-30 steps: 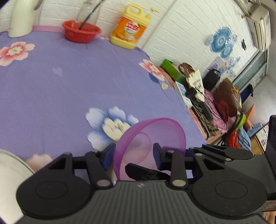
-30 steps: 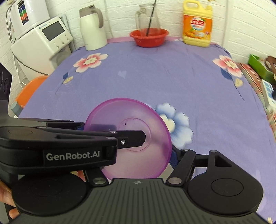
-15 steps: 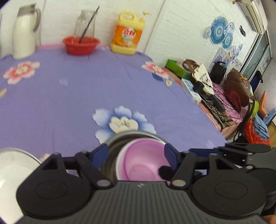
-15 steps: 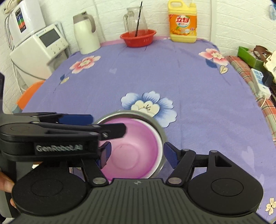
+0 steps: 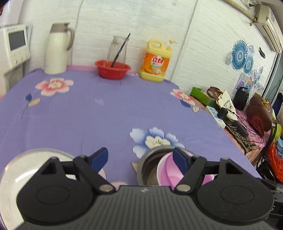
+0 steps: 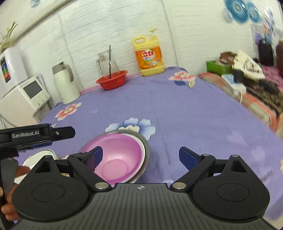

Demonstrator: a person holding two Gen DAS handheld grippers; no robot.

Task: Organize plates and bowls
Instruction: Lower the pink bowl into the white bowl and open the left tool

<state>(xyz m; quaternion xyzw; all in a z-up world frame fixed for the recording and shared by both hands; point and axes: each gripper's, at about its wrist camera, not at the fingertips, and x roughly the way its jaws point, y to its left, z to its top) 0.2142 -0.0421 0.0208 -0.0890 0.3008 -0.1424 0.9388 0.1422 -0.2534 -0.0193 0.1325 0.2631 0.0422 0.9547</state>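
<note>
White-painted brick walls (image 5: 109, 16) all round, pretty bright room. The table's covered in a purple cloth with pink and blue flower prints (image 5: 88, 113). Along the back edge: a white thermos jug with a grey lid (image 5: 56, 49), a red plastic basin (image 5: 112, 69) with a clear glass pitcher (image 5: 118, 48) behind it, and a big yellow detergent bottle with an orange label (image 5: 155, 62). A white appliance with a small screen (image 5: 15, 46) stands off to the left. On the right there's a cluttered side bench with a green box (image 5: 201, 95) and a brown bag (image 5: 260, 111). Blue round paper decorations (image 5: 239, 55) hang on the right wall, with a white air conditioner unit (image 5: 267, 10) up near the ceiling.
</note>
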